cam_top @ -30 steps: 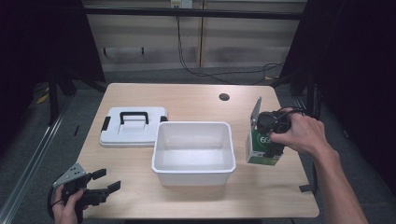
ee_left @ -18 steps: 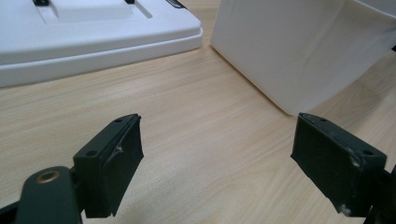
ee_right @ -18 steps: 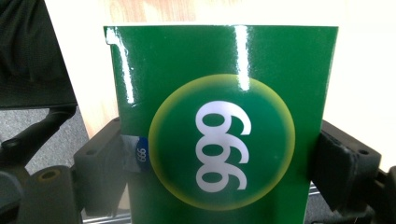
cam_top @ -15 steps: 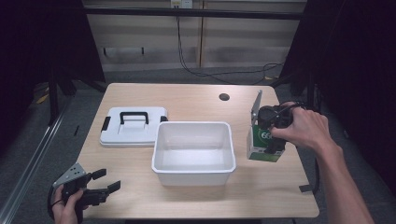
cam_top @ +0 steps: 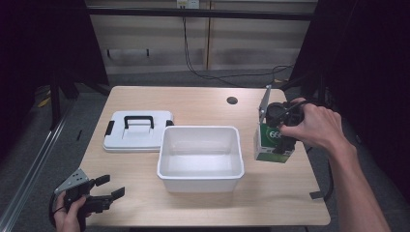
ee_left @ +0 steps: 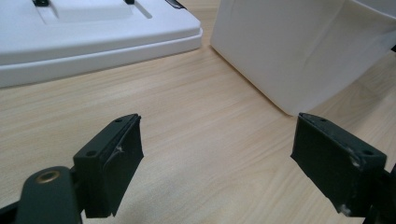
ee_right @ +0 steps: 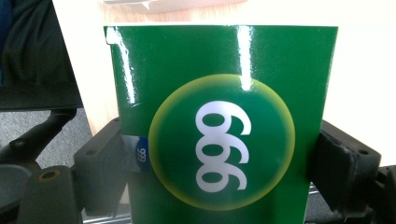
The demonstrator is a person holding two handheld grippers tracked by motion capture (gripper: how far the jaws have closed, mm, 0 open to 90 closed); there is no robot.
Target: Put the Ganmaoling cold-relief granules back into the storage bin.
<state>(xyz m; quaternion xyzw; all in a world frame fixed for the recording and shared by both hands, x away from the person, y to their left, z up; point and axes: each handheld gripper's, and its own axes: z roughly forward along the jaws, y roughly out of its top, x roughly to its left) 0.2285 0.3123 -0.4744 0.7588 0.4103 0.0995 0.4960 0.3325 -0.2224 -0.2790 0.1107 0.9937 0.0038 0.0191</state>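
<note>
Our right gripper [cam_top: 279,137] jaws clamp the green box [ee_right: 219,126] beside the white bin [cam_top: 200,154]; our left gripper [cam_top: 104,191] jaws stand apart.

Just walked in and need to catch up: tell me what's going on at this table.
A person works with a gripper in each hand. The right gripper is clamped on the sides of a green box, which stands on the table right of the open white bin. The left gripper waits open and empty near the table's front left corner. The bin's lid lies flat to the left of the bin.
</note>
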